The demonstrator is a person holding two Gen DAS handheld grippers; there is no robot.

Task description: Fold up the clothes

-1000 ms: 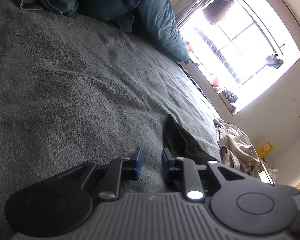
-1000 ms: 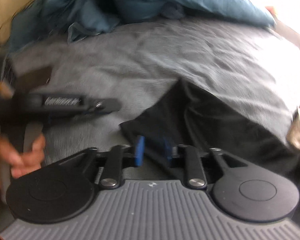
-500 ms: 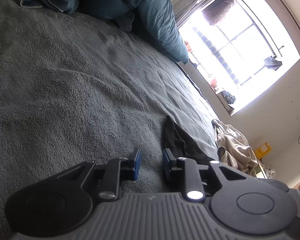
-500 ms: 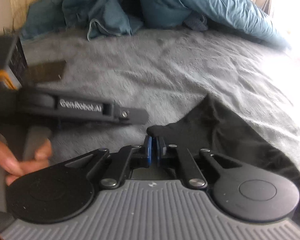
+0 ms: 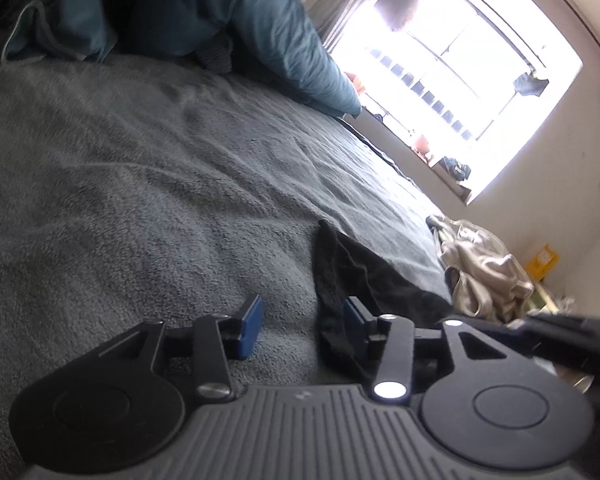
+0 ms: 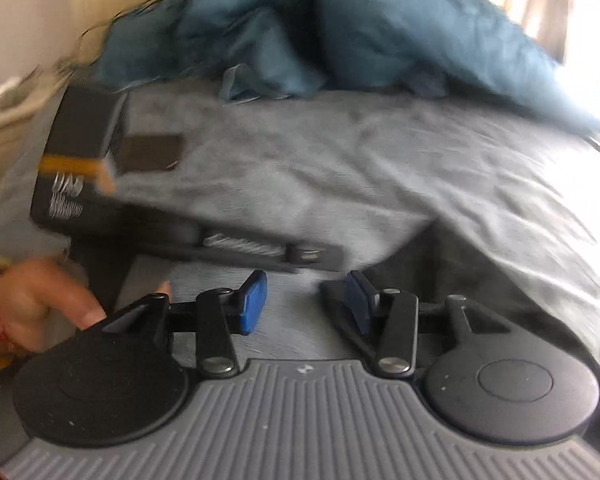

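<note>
Both grippers are hovering low with fingers spread apart, the left gripper (image 5: 300, 326) and right gripper (image 6: 306, 304) gripping nothing. The black garment (image 5: 352, 264) is lying rumpled on the grey blanket (image 5: 140, 184), near right; folding looks unfinished.

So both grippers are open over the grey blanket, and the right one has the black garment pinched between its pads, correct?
Not quite. The right wrist view shows the right gripper open with nothing between its pads; the black garment lies beside it. The left gripper is open over the grey blanket.
</note>
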